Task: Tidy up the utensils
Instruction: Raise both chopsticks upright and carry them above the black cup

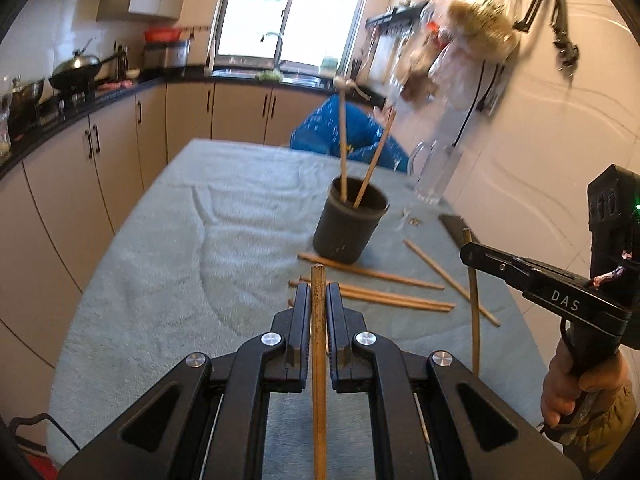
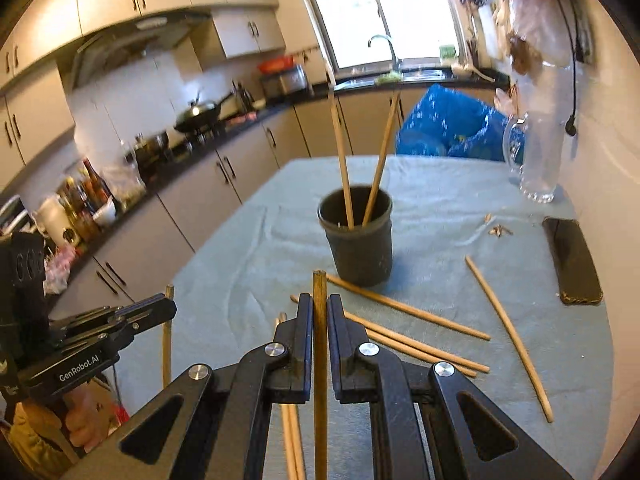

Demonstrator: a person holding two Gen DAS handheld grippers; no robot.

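Observation:
A dark round cup (image 1: 348, 224) (image 2: 360, 244) stands on the grey-green cloth with two wooden chopsticks (image 1: 343, 148) leaning in it. Several loose chopsticks (image 1: 384, 294) (image 2: 416, 340) lie on the cloth in front of the cup and to its right. My left gripper (image 1: 319, 292) is shut on one upright chopstick (image 1: 319, 360), held above the cloth short of the cup. My right gripper (image 2: 320, 304) is shut on another chopstick (image 2: 320, 360). Each view shows the other gripper from the side, its chopstick hanging below the jaws: the right gripper (image 1: 472, 254) and the left gripper (image 2: 170, 308).
A black phone (image 2: 572, 260) lies at the table's right edge, near a tall glass mug (image 2: 536, 160) by the wall. A blue bag (image 2: 448, 128) sits past the far edge. Kitchen counters with a wok (image 1: 76, 68) run along the left. A hand (image 1: 576, 384) holds the right gripper's handle.

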